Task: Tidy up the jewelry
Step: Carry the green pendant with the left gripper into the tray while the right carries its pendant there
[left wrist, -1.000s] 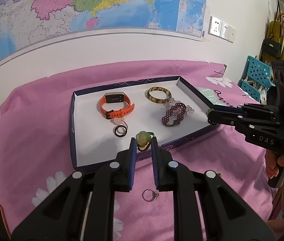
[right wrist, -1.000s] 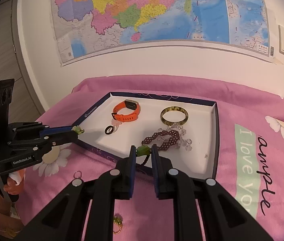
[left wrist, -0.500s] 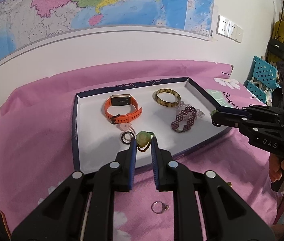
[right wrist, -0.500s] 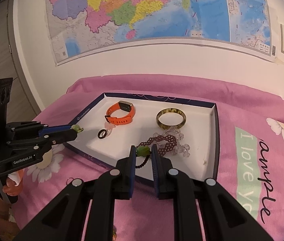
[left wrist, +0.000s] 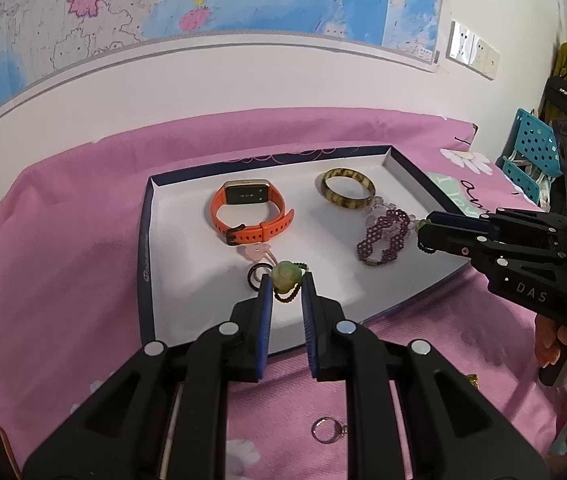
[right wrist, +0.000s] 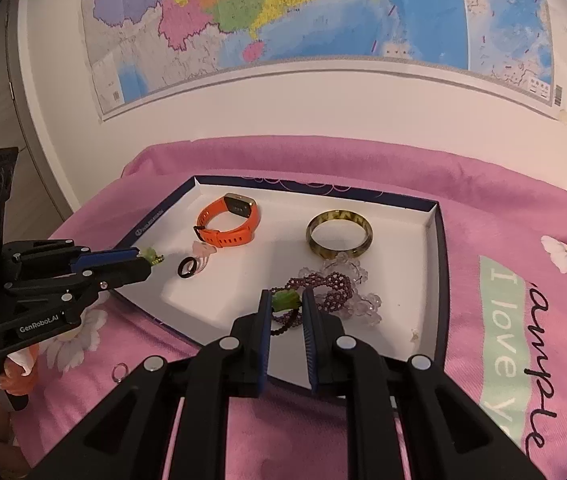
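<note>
A white tray with a navy rim [left wrist: 145, 248] lies on the pink cloth. It holds an orange watch [left wrist: 249, 216], an amber bangle [left wrist: 347, 192], a purple beaded bracelet [left wrist: 385, 236] and a black ring [left wrist: 257, 274]. My left gripper [left wrist: 286, 280] is shut on a pale green stone [left wrist: 284, 273] with a dark beaded loop, just over the tray's near part beside the black ring. My right gripper [right wrist: 287, 300] is shut on a brighter green stone [right wrist: 285, 299] with a dark loop, above the purple bracelet [right wrist: 323, 288]. Each gripper shows in the other's view: the right gripper [left wrist: 423, 234], the left gripper [right wrist: 147, 258].
A silver ring [left wrist: 327, 430] lies on the pink cloth in front of the tray, left of the right gripper's body in the right wrist view. A clear crystal bracelet [right wrist: 357, 302] sits by the purple one. A map covers the wall behind. Teal crates [left wrist: 531, 152] stand far right.
Both grippers have moved forward and a little down over the tray's near edge, each still holding its green stone. The tray's contents have not moved.
</note>
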`<state>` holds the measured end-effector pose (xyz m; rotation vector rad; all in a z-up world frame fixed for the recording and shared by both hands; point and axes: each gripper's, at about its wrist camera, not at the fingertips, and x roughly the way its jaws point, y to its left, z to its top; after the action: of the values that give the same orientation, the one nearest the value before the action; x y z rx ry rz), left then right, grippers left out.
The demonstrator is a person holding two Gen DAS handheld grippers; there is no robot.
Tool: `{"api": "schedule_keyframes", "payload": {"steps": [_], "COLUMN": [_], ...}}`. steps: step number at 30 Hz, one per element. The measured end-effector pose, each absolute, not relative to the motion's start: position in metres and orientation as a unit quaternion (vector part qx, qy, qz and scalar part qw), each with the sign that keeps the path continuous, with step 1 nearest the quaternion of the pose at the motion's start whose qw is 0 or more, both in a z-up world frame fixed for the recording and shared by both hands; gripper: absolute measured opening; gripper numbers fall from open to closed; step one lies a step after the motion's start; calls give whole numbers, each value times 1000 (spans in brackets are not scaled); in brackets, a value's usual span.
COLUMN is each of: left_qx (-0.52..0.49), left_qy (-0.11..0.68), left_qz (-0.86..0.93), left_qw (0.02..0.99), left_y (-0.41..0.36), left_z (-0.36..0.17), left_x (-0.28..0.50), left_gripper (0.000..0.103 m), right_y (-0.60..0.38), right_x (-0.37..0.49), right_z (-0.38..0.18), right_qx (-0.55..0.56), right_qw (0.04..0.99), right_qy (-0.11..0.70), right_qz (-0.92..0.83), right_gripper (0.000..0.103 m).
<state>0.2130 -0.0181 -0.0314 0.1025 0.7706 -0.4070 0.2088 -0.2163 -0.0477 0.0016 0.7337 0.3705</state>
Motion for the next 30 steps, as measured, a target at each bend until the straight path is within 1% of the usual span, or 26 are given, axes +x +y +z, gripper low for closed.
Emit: {"api": "schedule_keyframes", "payload": {"steps": [30], "left_qx": [53], "left_qy": [420], "left_qz": [-162], "left_qw": [891], "left_y": [-25], "left_z": [-55], "left_x": [247], "left_gripper": [15], "right_y": [-208], "right_x": [238], "right_z": [-70], "right_qx": [-9], "right_qw": [904], "right_qy": [392], "right_qz": [170], "right_gripper": [14]}}
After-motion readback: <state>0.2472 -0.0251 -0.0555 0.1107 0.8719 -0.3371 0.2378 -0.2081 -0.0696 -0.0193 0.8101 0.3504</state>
